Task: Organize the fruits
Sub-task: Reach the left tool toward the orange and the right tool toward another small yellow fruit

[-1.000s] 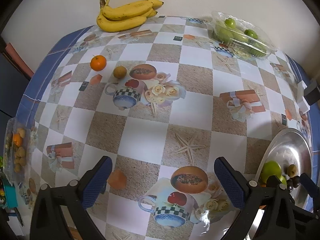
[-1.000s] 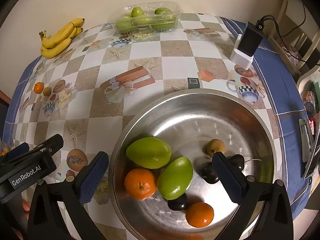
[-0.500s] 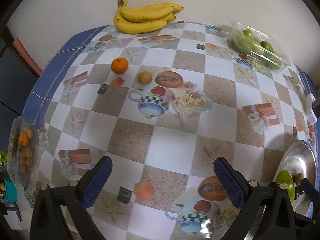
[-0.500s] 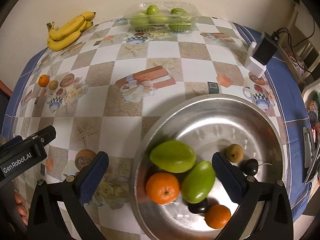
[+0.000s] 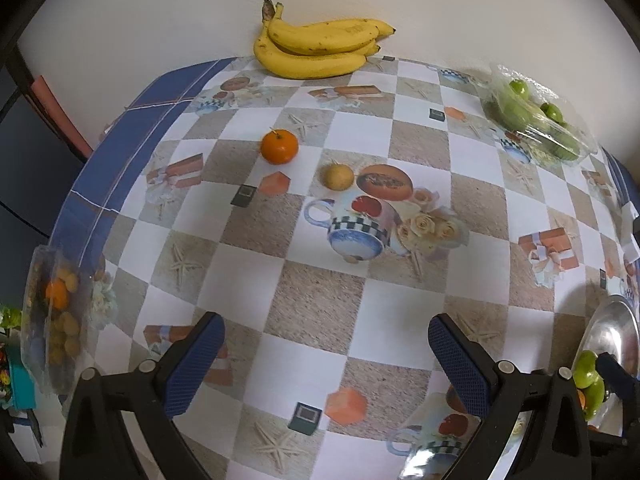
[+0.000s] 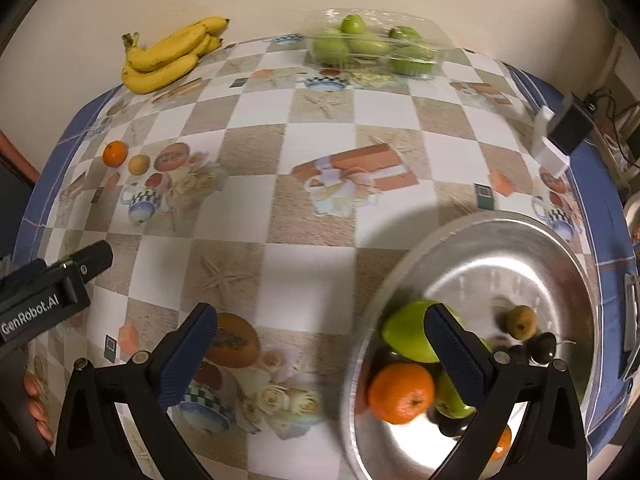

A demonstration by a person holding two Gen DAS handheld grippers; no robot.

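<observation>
Left gripper (image 5: 326, 354): jaws spread wide, nothing between the pads, held above the checked tablecloth (image 5: 320, 280). Far to its left, at the table edge, a clear plastic box of small fruit (image 5: 54, 320), contents blurred. Ahead and slightly left of the left finger, a loose orange (image 5: 279, 146) sits on the cloth. Just right of it, near but not touching, a small yellow-brown fruit (image 5: 338, 176), directly beside a printed melon motif. Both are well ahead of the open fingers. Further ahead, against the wall, a bunch of bananas (image 5: 320, 48). Ahead and to the right, a clear tray of green fruit (image 5: 536, 120). At the far right, beyond the right finger, the rim of a metal bowl (image 5: 612, 332) with green fruit showing inside.

Right gripper (image 6: 320, 350): also spread wide and empty. To its left, the body of the left gripper shows in the right wrist view, with a person's fingertips (image 6: 36, 404) under it. The left finger is over bare tablecloth; the right finger overlaps the metal bowl's near-left side. Inside the bowl: a green mango (image 6: 412, 336) partly behind the right finger, a second orange (image 6: 401, 393) just below it, another green fruit (image 6: 450, 398) mostly hidden by the finger, dark round fruits (image 6: 542, 347), a small brown fruit (image 6: 519, 322), and an orange fruit at the bottom edge (image 6: 500, 444). The bowl area is motion-blurred. To the right and ahead, a black and white adapter (image 6: 560, 136) stands on the cloth.
</observation>
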